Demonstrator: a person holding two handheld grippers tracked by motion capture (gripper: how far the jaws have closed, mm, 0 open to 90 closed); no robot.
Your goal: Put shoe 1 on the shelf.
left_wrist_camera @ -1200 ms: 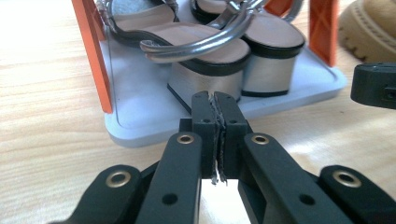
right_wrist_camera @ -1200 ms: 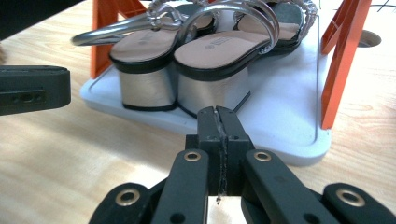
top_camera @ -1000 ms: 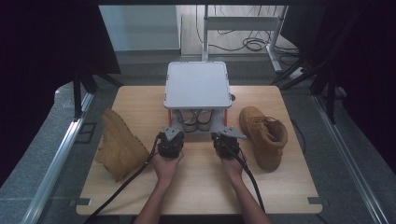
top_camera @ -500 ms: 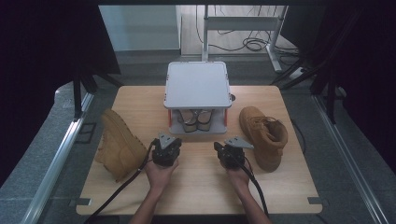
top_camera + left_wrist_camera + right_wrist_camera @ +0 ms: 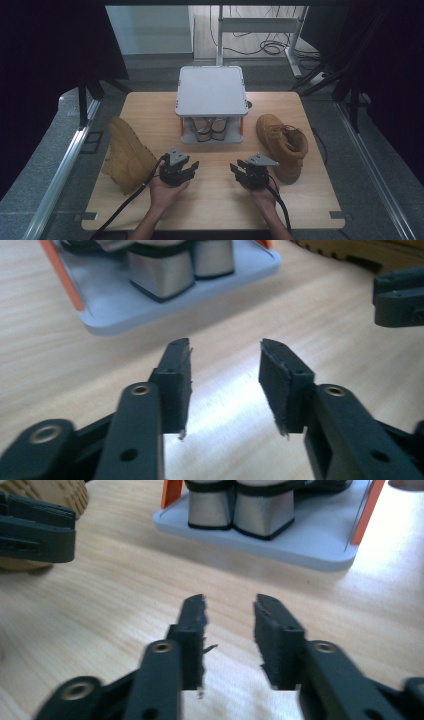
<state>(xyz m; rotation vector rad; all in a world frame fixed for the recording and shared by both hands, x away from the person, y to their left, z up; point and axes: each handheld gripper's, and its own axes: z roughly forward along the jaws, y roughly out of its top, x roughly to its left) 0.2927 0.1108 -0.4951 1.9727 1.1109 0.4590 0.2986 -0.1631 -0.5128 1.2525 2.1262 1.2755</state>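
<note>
A grey two-level rack (image 5: pixel 210 90) with orange posts stands at the middle back of the wooden table (image 5: pixel 215 205). On its lower shelf (image 5: pixel 310 545) sits a pair of shoes with silver block heels (image 5: pixel 235 507), also in the left gripper view (image 5: pixel 160 270). My left gripper (image 5: pixel 186 169) and right gripper (image 5: pixel 239 172) hover side by side in front of the rack, apart from it. The jaws of both have just been opening. The left gripper (image 5: pixel 225 347) stands open over bare wood, and so does the right gripper (image 5: pixel 230 602), with nothing between its pads.
A tan boot (image 5: pixel 127 152) lies on its side at the table's left, close to my left hand. A second tan boot (image 5: pixel 282 145) stands upright at the right, near my right gripper. Cables trail from both grippers toward the near edge.
Both hands have drawn back from the rack's lower shelf toward the near edge. Both pairs of jaws, shut before, now stand apart with nothing in them.
</note>
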